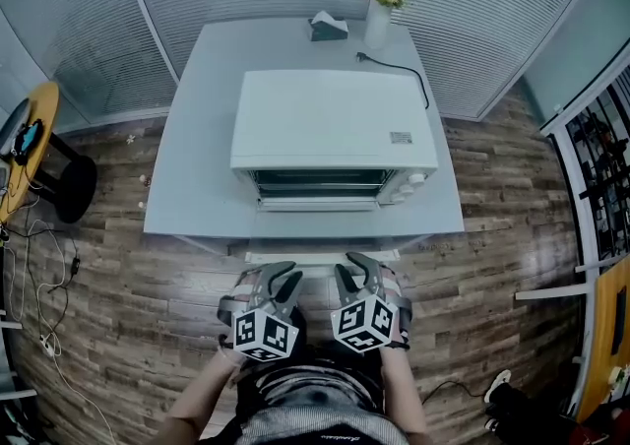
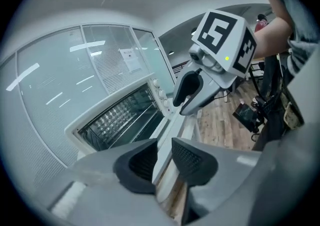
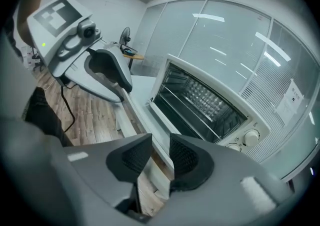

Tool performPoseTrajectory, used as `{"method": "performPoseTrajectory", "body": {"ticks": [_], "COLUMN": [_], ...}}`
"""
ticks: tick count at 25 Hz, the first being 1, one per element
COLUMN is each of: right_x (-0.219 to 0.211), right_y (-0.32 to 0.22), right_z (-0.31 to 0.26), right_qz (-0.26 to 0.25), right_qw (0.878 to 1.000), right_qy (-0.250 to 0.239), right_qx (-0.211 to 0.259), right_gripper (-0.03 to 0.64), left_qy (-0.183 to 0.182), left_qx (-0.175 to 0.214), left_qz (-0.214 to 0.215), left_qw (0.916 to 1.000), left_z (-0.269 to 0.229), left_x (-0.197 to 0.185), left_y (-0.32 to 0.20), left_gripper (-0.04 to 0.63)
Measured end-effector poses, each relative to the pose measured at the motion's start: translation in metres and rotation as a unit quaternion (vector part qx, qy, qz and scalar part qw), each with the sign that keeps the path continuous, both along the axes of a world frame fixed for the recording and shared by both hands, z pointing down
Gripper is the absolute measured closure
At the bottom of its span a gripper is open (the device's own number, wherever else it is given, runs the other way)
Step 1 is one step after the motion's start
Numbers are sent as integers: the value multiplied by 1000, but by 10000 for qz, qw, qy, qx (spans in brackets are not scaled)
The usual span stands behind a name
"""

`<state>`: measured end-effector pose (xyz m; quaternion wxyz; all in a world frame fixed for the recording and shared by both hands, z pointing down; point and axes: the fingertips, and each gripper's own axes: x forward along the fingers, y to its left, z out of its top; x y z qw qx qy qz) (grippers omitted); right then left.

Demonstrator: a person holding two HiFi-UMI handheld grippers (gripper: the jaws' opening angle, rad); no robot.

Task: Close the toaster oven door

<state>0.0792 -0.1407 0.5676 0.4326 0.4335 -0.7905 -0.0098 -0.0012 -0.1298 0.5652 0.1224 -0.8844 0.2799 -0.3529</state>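
You've got the toaster oven [image 1: 335, 123] square in front of you, in the middle of the white table [image 1: 197, 187], its mouth facing you. Its door [image 1: 320, 256] is down and open, folded out towards you, with its pale front edge out past the table's near edge. Inside the oven, the wire rack [image 3: 200, 100] is in plain sight, and the knobs [image 3: 250, 137] sit on the right of the oven's front.

Your left gripper [image 1: 283, 276] and right gripper [image 1: 351, 269] are side by side just on the near side of that front edge, left one towards the door's left half, right one towards its right half, both pointing away from you and down.

In the left gripper view the jaws stand a little apart, released, with the door's edge running in line with the gap. I can't tell whether the edge touches the pads. The right gripper view shows the same: jaws parted by a narrow gap, not clamped, the door's pale edge showing through the gap.

Along the far edge of the table stand a tissue box [image 1: 328, 27] and, to its right, a vase of yellow flowers [image 1: 379, 15]. A black power cord [image 1: 404, 69] trails behind the oven on the far right. Off to your left, on the wood floor [image 1: 492, 187], is a round yellow side table [image 1: 30, 138].
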Motion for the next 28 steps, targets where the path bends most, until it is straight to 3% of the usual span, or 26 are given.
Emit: {"method": "performPoseTrajectory", "body": {"ticks": [6, 10, 13, 24, 28], "right_x": [1, 1, 1, -2, -3], "right_y": [-9, -16, -21, -22, -10], "right_z": [-12, -19, -23, -45, -41], "right_qz": [4, 25, 31, 9, -263], "right_qw": [9999, 9998, 9997, 9988, 9996], "right_qy": [-58, -86, -92, -411, -112], "right_qx": [103, 172, 220, 275, 55], "right_gripper": [505, 503, 502, 482, 482], "left_qy": [-379, -929, -1146, -1146, -1096], "left_qx": [-137, 161, 373, 428, 497], "left_qz": [396, 589, 657, 786, 806], "left_qw": [9984, 9938, 9905, 9894, 9895], "left_z": [13, 23, 24, 7, -5], "left_x": [5, 8, 11, 12, 13], "left_y": [8, 2, -6, -23, -33], "left_gripper": [465, 465, 465, 485, 485]}}
